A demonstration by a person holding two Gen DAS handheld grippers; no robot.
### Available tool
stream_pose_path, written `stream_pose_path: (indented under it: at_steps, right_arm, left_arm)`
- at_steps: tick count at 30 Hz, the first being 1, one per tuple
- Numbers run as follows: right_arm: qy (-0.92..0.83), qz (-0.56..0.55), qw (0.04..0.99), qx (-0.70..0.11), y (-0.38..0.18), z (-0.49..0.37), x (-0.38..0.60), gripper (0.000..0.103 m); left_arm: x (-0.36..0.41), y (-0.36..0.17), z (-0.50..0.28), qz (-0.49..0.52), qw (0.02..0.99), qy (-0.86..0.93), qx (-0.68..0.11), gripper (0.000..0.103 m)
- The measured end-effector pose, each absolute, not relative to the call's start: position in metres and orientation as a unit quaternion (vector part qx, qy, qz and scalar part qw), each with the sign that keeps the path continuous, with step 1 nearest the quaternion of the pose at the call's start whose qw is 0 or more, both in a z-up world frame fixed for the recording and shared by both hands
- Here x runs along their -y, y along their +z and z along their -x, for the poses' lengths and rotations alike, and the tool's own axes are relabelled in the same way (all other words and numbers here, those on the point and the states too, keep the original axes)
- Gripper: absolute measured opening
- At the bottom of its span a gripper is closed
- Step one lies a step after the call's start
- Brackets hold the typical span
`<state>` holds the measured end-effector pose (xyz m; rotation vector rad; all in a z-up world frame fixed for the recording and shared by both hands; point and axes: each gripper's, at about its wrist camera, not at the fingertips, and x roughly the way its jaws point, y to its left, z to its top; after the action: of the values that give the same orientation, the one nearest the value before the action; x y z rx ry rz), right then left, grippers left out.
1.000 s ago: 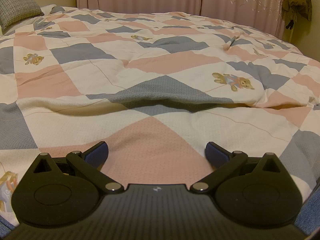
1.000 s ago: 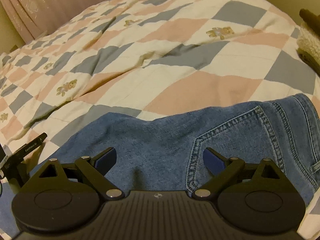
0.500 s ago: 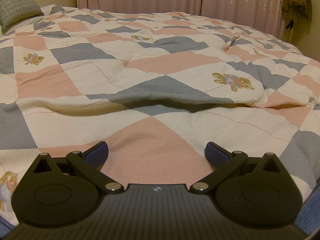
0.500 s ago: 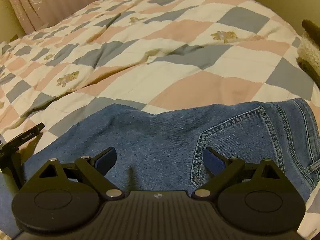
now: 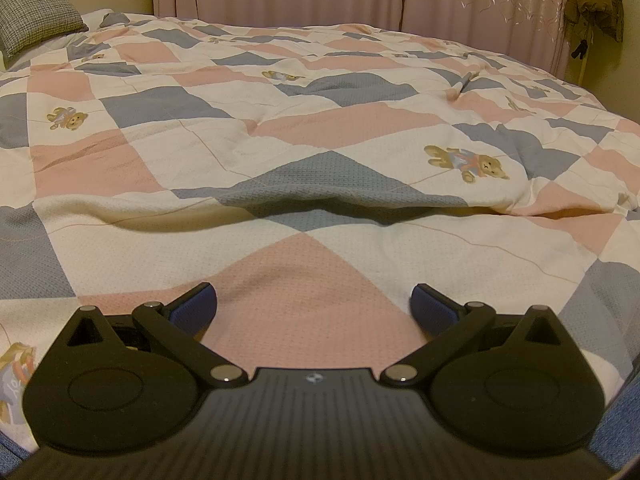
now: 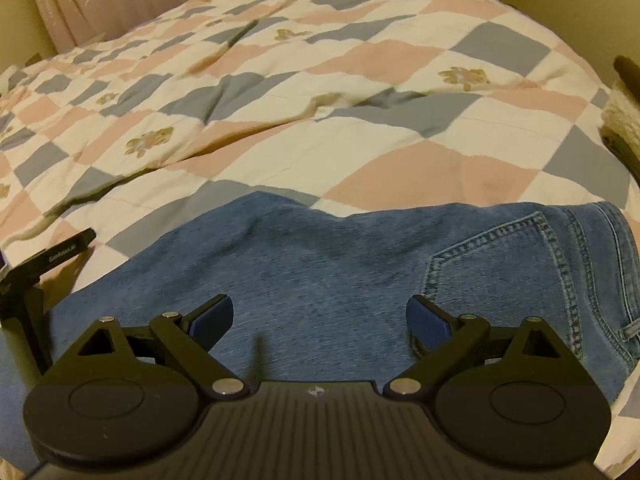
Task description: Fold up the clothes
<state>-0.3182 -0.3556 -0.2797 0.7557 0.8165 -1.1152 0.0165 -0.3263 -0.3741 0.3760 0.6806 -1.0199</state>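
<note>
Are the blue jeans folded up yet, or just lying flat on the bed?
Cannot tell: the jeans lie flat on the quilt, back pocket up, but both ends are out of view. The right tongs hover open above.

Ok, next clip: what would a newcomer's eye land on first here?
The blue jeans, spread flat across the near part of the bed right under the open right gripper, back pocket toward the right. Next, the pink, grey and cream checked quilt with teddy bears filling both views. The open left gripper hangs over bare quilt, holding nothing.

Jeans on the quilt — pillow behind, left.
</note>
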Motion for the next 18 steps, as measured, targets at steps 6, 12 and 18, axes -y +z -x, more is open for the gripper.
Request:
stream_pose_path:
  at_steps: [6, 12, 18]
  right_arm:
    - [-0.504, -0.328, 0.709, -0.370, -0.2781, 0.3140, 0.3538, 0.096]
    - [-0.506, -0.327, 0.709, -0.368, -0.2812, 0.3143, 0.3585, 0.096]
    - [-0.506, -0.330, 0.706, -0.369, -0.2853, 0.3233, 0.3589, 0.096]
  left_arm:
    - [0.3264, -0.3740, -0.0167, -0.175, 0.801, -0.476, -0.317, 0.103]
    - [0.3264, -0.3741, -0.0166, -0.175, 0.801, -0.476, -0.317, 0.103]
    - [0.3264, -0.3740, -0.0163, -0.176, 0.801, -0.476, -0.317, 0.103]
